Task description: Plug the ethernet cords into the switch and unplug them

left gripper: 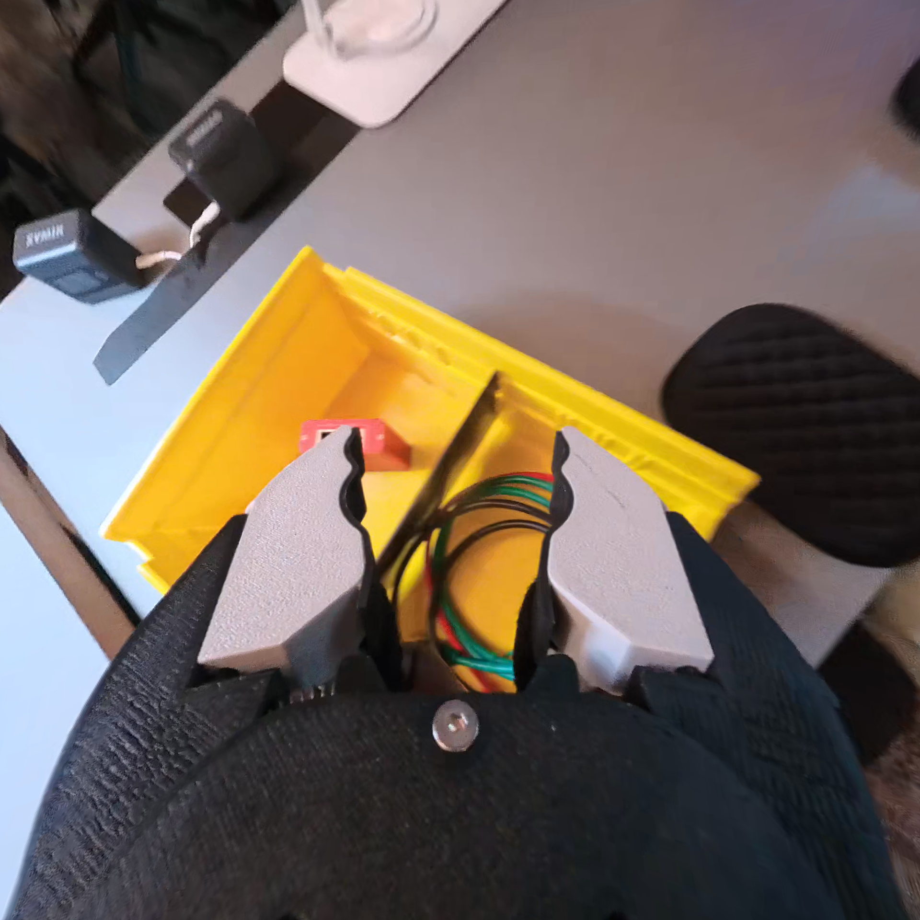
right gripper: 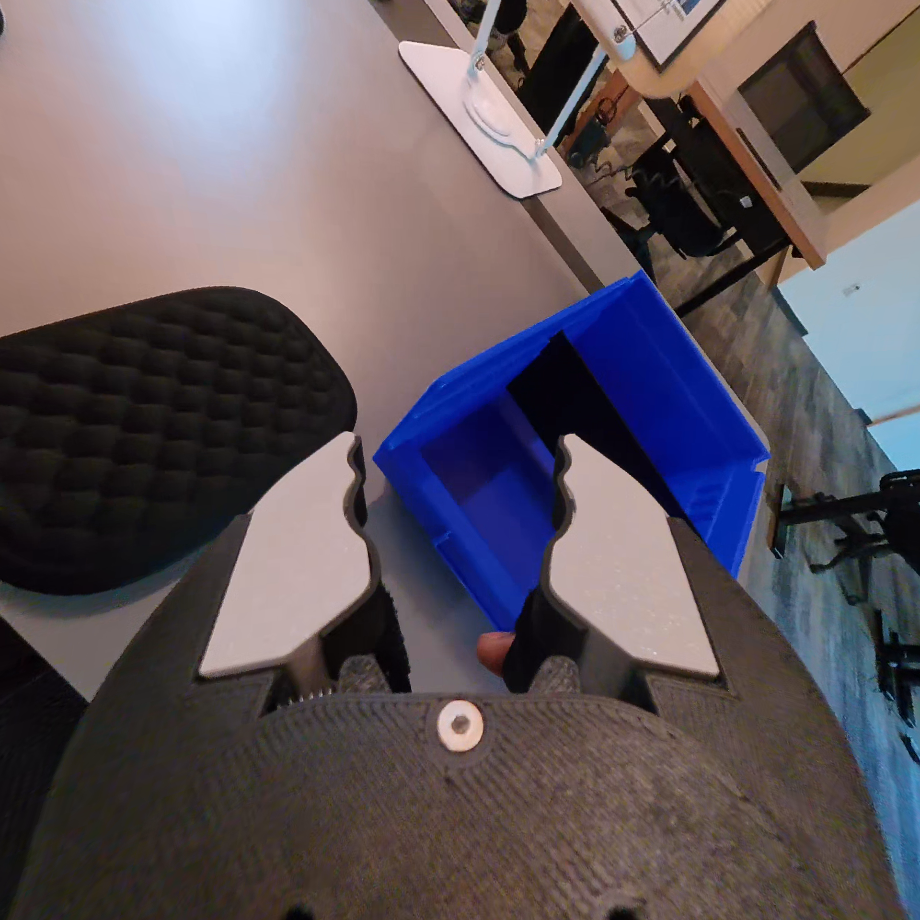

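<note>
Left gripper [left gripper: 455, 438] hovers above a yellow bin [left gripper: 279, 398] on the grey desk [left gripper: 597, 199], jaws apart and holding nothing. A black divider [left gripper: 465, 443] splits the bin in two. Far compartment: a small red switch [left gripper: 383, 443] lying on the bin floor, partly hidden behind the left fingertip. Near compartment: coiled thin cords [left gripper: 468, 508], green, red and black, loose, not plugged into the switch. A black textured pad [left gripper: 806, 428] sits on the desk just beside the bin. Farther off, a white lamp base [left gripper: 378, 84] and two dark adapters [left gripper: 229, 159] near the desk edge, blurred.

Right gripper [right gripper: 458, 440] hangs over a blue bin [right gripper: 647, 378], jaws apart, empty. This bin also has a black divider [right gripper: 562, 388]; the compartments in view hold nothing. The black pad [right gripper: 164, 423] lies beside the blue bin. White lamp base [right gripper: 473, 114] stands farther back on the desk [right gripper: 249, 174].
</note>
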Motion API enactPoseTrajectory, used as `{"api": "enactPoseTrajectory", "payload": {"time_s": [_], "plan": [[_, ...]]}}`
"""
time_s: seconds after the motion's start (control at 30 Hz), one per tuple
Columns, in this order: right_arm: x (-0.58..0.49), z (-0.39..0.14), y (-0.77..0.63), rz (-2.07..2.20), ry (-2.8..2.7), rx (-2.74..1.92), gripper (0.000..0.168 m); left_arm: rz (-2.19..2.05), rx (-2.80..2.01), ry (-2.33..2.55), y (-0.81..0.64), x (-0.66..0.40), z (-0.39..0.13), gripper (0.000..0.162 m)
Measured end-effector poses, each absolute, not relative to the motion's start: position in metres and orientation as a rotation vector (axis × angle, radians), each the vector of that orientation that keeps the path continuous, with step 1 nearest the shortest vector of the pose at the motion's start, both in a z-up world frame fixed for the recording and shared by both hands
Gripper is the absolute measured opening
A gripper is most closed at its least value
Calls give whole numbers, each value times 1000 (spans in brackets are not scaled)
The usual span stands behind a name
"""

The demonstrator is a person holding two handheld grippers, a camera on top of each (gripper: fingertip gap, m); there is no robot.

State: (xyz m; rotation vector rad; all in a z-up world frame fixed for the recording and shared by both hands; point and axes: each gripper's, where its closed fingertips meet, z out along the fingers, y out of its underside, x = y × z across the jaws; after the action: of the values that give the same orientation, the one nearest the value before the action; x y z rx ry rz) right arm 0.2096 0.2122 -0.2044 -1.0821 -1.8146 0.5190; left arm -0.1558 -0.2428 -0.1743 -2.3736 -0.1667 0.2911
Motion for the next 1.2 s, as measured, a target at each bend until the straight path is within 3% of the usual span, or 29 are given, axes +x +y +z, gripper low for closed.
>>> {"api": "enactPoseTrajectory", "payload": {"time_s": [0.27, 0.6, 0.7, 0.9, 1.2], "plan": [[222, -198, 209, 520, -1782, -1079, 69, 210, -2692, -315, -237, -237, -236, 68], [216, -201, 203, 528, -1806, -1047, 66, 128, -2848, -289, -244, -250, -283, 77], [215, -203, 202, 522, -1816, -1051, 66, 157, -2824, -228, -240, -251, -286, 68], [211, -207, 200, 506, -1841, -1050, 65, 294, -2769, -186, -240, -250, -260, 68], [188, -206, 165, 654, -1897, -935, 66, 492, -2465, 61, -189, -194, -140, 68]]}}
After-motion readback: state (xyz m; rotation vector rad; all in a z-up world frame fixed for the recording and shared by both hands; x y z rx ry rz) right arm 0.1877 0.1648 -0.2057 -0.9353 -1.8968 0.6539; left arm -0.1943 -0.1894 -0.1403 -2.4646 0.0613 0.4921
